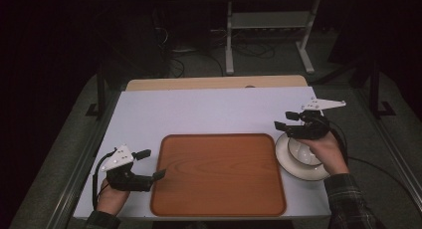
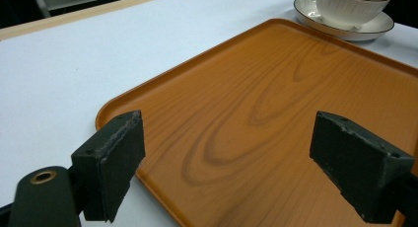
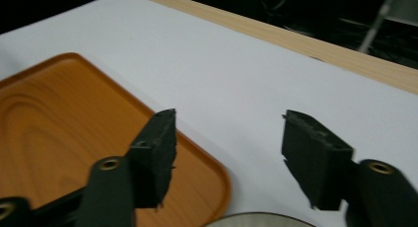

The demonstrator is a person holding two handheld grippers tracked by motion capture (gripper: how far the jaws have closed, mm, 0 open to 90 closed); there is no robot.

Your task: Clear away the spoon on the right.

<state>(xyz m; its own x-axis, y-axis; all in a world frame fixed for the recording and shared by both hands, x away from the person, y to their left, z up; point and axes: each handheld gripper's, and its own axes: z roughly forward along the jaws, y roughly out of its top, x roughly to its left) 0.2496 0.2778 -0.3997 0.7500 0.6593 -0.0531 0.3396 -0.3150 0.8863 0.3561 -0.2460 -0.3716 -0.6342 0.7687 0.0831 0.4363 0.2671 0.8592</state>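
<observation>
Rounded woodgrain tray (image 1: 219, 174), glossy saucer (image 1: 298, 164)

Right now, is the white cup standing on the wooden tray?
No, the cup sits on a white saucer on the table, beside the right edge of the tray.

The tray (image 1: 219, 174) looks like smooth brown wood with swirly grain and a soft shine. The table (image 1: 199, 112) top is flat matt white. The cup (image 2: 351, 6) and saucer (image 2: 367, 27) look like shiny white china
</observation>
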